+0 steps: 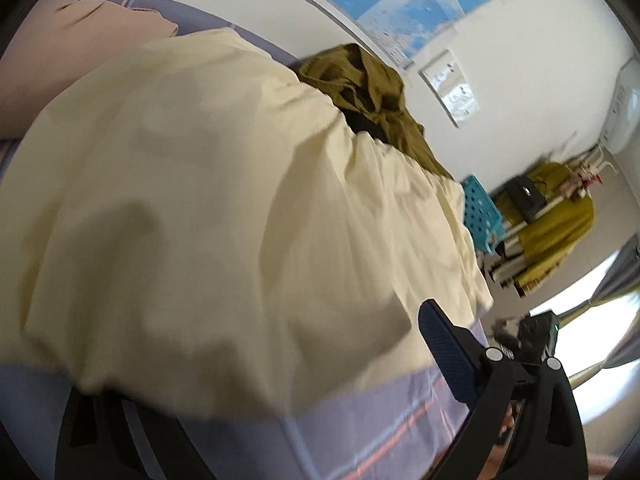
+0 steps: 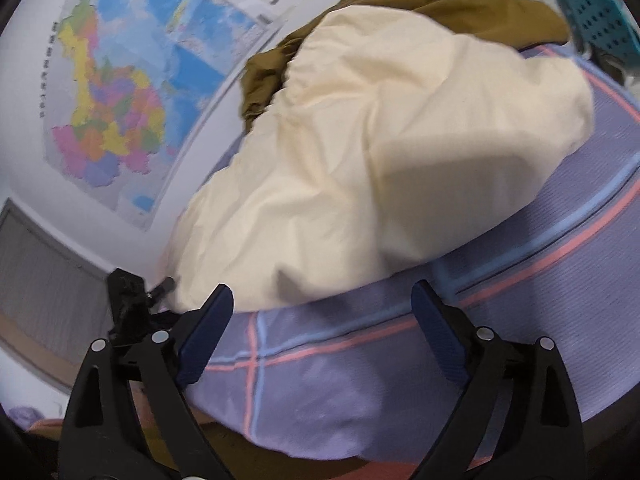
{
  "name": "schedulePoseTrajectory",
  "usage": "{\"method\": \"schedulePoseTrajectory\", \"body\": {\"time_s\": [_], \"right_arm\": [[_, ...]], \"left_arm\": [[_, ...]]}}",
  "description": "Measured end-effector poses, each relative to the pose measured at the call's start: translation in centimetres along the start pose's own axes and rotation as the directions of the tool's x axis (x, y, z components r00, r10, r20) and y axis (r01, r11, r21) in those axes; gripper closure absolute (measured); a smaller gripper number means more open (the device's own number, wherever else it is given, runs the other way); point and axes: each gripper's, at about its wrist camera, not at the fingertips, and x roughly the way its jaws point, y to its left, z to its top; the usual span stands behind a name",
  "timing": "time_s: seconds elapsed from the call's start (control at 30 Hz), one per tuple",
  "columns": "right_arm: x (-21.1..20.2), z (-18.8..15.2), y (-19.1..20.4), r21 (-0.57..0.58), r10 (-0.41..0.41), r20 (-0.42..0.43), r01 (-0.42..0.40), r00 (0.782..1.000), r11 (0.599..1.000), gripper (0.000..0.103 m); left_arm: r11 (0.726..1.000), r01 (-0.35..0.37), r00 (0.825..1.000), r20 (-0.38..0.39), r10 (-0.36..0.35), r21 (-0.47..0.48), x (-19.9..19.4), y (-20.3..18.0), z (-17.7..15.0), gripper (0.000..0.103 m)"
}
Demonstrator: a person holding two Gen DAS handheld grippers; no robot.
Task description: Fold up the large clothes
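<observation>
A large cream garment (image 1: pixel 200 184) lies bunched on a purple plaid bed sheet (image 1: pixel 328 424). In the left wrist view it drapes over my left gripper (image 1: pixel 320 312) and hides the left finger. The right finger's blue pad (image 1: pixel 444 344) stands clear beside the cloth's edge, so the jaws are wide apart. In the right wrist view my right gripper (image 2: pixel 326 312) is open just short of the cream garment's (image 2: pixel 380 140) near edge. Only the sheet (image 2: pixel 520 280) shows between its pads. A black device (image 2: pixel 128 304) at the garment's left corner looks like the other gripper.
An olive garment (image 1: pixel 368 92) (image 2: pixel 480 4) is heaped behind the cream one, against the wall. A pink cloth (image 1: pixel 60 60) lies at the far left of the bed. A teal perforated basket (image 1: pixel 480 208) (image 2: pixel 596 20) and a rack with a mustard garment (image 1: pixel 560 220) stand beyond the bed. A map (image 2: pixel 120 92) hangs on the wall.
</observation>
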Motion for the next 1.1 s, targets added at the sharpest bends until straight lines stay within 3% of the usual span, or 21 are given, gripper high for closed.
{"method": "schedulePoseTrajectory", "body": {"time_s": [0.03,0.33,0.5,0.6,0.63,0.73,0.9,0.97,1.1], "right_arm": [[0.1,0.3,-0.1,0.003,-0.036,0.01,0.036,0.999,0.999,0.013],[2.2,2.5,0.1,0.021,-0.11,0.083,0.109,0.99,0.994,0.005],[4.5,4.2,0.6,0.013,-0.077,0.101,0.076,0.992,0.997,0.005],[6.0,5.0,1.3,-0.016,-0.05,0.089,0.052,0.995,0.999,0.013],[6.3,5.2,1.4,-0.02,-0.051,0.086,0.053,0.995,0.998,0.021],[7.0,5.8,1.0,-0.022,-0.057,0.083,0.059,0.995,0.998,0.033],[7.2,6.0,0.8,-0.028,-0.052,0.078,0.055,0.996,0.998,0.038],[7.3,6.1,0.9,-0.031,-0.046,0.067,0.048,0.997,0.998,0.027],[8.1,6.3,2.1,-0.065,-0.044,0.057,0.048,0.997,0.997,0.011]], "left_arm": [[1.0,-0.012,1.0,0.003,0.012,-0.002,0.3,0.0,0.3,0.009],[0.992,-0.117,0.993,0.002,0.117,0.041,1.9,-1.3,1.5,0.008],[0.979,-0.171,0.984,-0.026,0.175,0.115,2.9,-2.2,1.7,0.007],[0.985,-0.164,0.986,-0.025,0.165,0.049,3.0,-1.5,2.6,0.007],[0.986,-0.166,0.986,-0.02,0.166,0.033,2.9,-1.4,2.7,0.007],[0.979,-0.2,0.98,0.001,0.2,0.039,3.3,-1.5,2.8,0.007],[0.958,-0.278,0.961,0.027,0.277,0.074,3.9,-2.5,2.4,0.009],[0.953,-0.296,0.955,0.028,0.295,0.069,3.8,-2.5,2.4,0.016],[0.948,-0.308,0.951,0.029,0.307,0.076,4.0,-2.7,2.6,0.016]]}}
